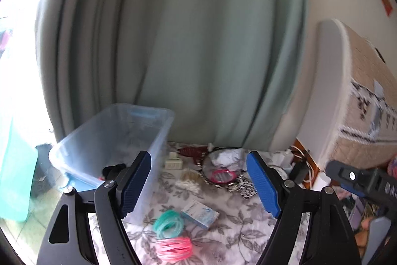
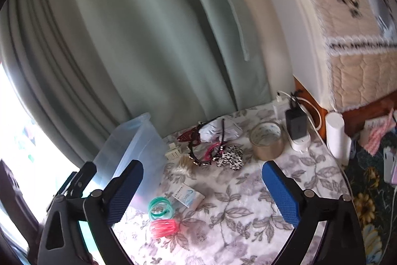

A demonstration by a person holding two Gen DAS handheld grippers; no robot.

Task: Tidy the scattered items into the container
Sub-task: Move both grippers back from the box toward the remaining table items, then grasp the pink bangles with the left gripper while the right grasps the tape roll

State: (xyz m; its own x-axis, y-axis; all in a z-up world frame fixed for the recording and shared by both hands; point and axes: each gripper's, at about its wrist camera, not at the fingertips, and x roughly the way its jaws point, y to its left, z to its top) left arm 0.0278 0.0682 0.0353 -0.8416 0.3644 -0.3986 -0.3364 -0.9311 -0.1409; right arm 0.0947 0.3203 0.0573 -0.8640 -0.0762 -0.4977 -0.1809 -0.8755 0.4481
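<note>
A clear plastic bin (image 1: 109, 140) (image 2: 134, 148) stands at the table's left edge with a dark item inside. Scattered on the floral cloth lie teal bands (image 1: 168, 220) (image 2: 160, 208), pink bands (image 1: 175, 246) (image 2: 163, 227), a small blue-white box (image 1: 199, 214) (image 2: 189, 198), a cream clip (image 1: 173, 162) (image 2: 175, 152), cotton swabs (image 1: 188, 180), a red claw clip (image 1: 192, 152) (image 2: 187, 135), a headband pile (image 1: 220, 173) (image 2: 208, 153) and a spotted clip (image 2: 229, 155). My left gripper (image 1: 201, 186) hovers open above them. My right gripper (image 2: 203, 193) is open too.
A tape roll (image 2: 266, 142), a black charger (image 2: 295, 126) with white cable and a white cylinder (image 2: 337, 135) sit at the table's back right. A green curtain (image 1: 198, 41) hangs behind. A quilted bed edge (image 2: 347, 41) rises on the right. The other gripper (image 1: 364, 180) shows at right.
</note>
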